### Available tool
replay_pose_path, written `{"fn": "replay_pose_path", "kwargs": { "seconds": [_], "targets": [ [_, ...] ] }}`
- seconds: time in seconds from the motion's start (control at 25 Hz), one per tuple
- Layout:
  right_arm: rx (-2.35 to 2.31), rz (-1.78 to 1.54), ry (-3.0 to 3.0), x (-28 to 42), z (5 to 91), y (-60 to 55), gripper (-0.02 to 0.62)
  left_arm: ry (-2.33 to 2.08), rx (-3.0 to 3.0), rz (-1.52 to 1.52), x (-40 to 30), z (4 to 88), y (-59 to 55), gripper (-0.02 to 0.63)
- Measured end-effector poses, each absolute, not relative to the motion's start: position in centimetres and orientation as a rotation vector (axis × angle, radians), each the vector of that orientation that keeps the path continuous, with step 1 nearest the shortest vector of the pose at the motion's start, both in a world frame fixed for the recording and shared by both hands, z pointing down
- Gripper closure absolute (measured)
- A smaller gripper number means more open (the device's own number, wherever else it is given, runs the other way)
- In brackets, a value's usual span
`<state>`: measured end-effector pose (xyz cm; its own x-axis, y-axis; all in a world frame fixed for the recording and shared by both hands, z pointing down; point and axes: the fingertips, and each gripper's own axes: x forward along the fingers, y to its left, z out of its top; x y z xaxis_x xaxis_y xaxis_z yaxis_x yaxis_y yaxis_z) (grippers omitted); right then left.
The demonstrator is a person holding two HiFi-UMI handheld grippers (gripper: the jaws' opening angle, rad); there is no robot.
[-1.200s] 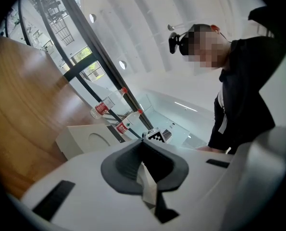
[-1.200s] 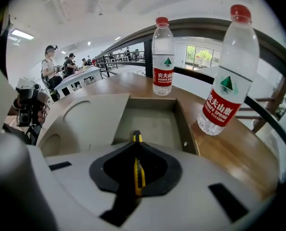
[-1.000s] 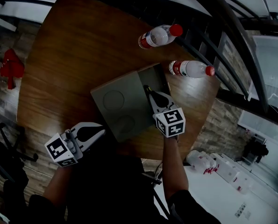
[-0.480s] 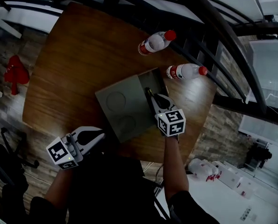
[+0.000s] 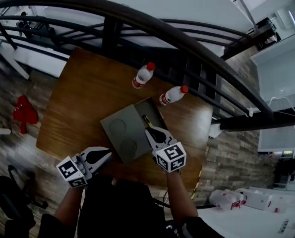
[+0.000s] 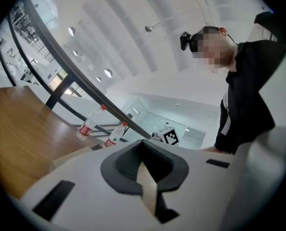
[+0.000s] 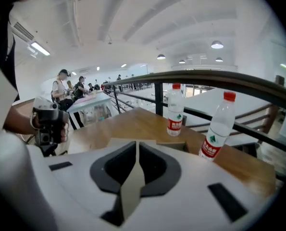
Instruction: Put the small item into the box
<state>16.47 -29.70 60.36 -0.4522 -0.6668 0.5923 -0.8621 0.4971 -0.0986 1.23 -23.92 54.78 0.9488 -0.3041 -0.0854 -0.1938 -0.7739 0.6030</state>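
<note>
Item 1, box: grey-green and flat. It lies on the near right part of the wooden table, with a lid panel bearing two round marks and an open compartment at its far right end. I cannot pick out the small item in any view.

Item 2, right gripper: I hold it over the box's right side, tips pointing toward the open compartment. In its own view the right gripper has its jaws pressed together with nothing between them, and the box lies just beyond.

Item 3, left gripper: it sits at the table's near edge, left of the box and clear of it. In its own view the left gripper is clenched on nothing.

Item 4, two bottles: both are upright with red caps and red labels, on the far side of the box. The left bottle stands farther off. The right bottle is close to the box's far corner.

Item 5, dark railing: it curves past the table's far edge.
</note>
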Motion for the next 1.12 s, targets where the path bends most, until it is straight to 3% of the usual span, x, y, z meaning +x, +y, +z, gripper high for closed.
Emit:
{"fn": "replay_pose_path", "kwargs": {
  "seconds": [0.28, 0.6, 1.12],
  "targets": [
    [1.175, 0.409, -2.661, 13.2, 47.7, -25.6, 0.583, -0.290, 2.625, -0.259, 4.3, 46.7, -23.1, 0.591],
    [1.087, 0.153, -3.024, 14.3, 35.3, -15.7, 0.584, -0.257, 2.795, -0.287, 7.2, 38.3, -16.8, 0.591],
    [0.989, 0.018, -3.319, 16.9, 32.0, 1.3, 0.584, -0.135, 2.889, -0.298, 10.6, 33.7, -3.4, 0.591]
  ]
}}
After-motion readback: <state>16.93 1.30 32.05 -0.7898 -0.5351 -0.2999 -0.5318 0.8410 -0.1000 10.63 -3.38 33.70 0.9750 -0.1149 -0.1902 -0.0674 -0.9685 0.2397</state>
